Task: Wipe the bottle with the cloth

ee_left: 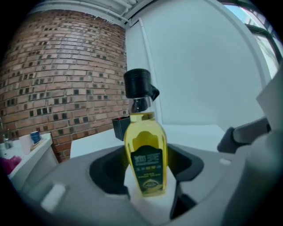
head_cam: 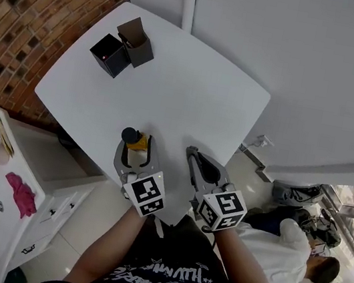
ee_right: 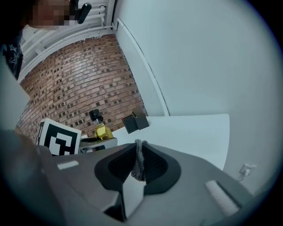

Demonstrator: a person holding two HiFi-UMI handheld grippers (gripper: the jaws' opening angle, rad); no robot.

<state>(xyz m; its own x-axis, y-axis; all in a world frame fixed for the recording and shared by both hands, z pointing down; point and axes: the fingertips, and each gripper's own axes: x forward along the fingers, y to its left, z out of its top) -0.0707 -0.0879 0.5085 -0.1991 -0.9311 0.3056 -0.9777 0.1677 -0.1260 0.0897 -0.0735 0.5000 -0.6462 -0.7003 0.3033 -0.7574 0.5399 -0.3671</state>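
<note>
Clear bottle (ee_left: 145, 154) of yellow oil, black cap: upright at white table's (head_cam: 192, 93) near edge, clamped in left gripper (head_cam: 137, 145). Grey cloth (ee_right: 139, 161): pinched in right gripper (head_cam: 193, 155), to bottle's right.

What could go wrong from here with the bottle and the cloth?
1. The bottle is tall and narrow and stands near the near edge of the table. The left gripper closes only round its lower body, so a sideways wipe higher up could probably tilt it or push it off the edge.
2. The right gripper pinches only a thin fold of the cloth, which may pull out once it rubs against the bottle.
</note>
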